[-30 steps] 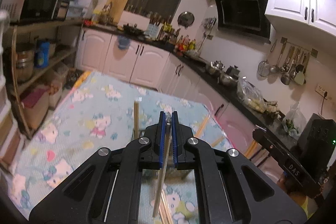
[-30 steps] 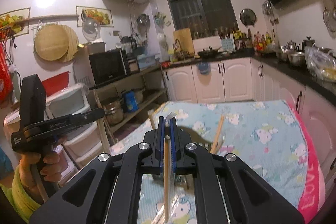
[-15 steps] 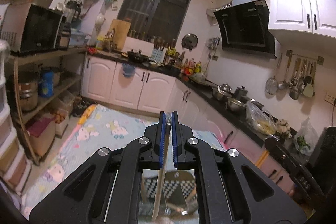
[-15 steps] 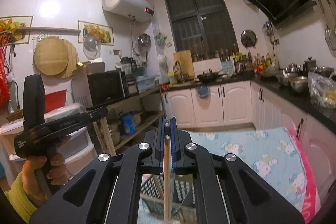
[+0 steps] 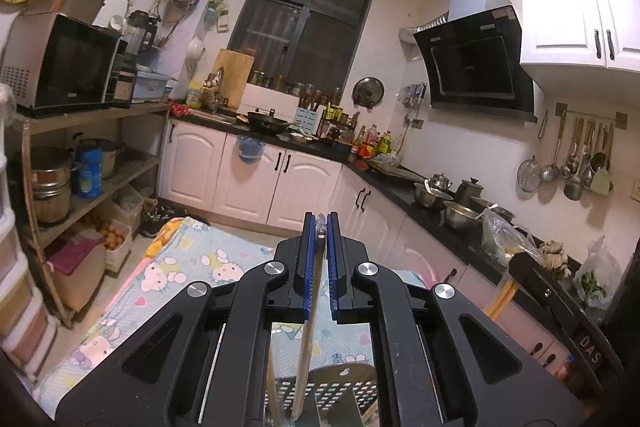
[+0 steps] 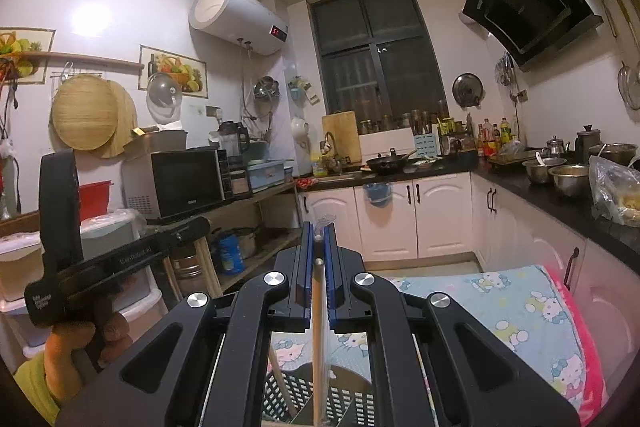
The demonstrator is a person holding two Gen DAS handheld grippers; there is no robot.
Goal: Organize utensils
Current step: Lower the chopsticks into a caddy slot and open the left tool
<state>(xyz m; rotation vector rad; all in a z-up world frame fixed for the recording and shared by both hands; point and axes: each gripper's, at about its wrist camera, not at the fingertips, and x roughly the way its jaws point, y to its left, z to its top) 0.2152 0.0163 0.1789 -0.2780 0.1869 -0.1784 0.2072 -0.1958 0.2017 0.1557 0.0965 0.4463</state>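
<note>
My left gripper (image 5: pixel 320 223) is shut on a wooden chopstick (image 5: pixel 307 347) that hangs down from the blue pads into a perforated utensil holder (image 5: pixel 340 391) at the bottom of the left wrist view. A second chopstick (image 5: pixel 273 383) stands in the holder. My right gripper (image 6: pixel 319 231) is shut on another wooden chopstick (image 6: pixel 319 347), which hangs upright over the same holder (image 6: pixel 344 399). A chopstick (image 6: pixel 282 383) leans inside it. The left gripper's handle (image 6: pixel 100 263), held by a hand, shows at the left of the right wrist view.
The holder stands on a table with a blue cartoon-cat cloth (image 5: pixel 192 267) (image 6: pixel 520 311). White cabinets (image 5: pixel 248 179) and a black counter with pots (image 5: pixel 440 195) run behind and to the right. Wooden shelves with a microwave (image 5: pixel 60 63) stand to the left.
Both grippers have risen and tilted up with their chopsticks. The view went from the tabletop to the kitchen wall, and the utensil holder has come in under both.
</note>
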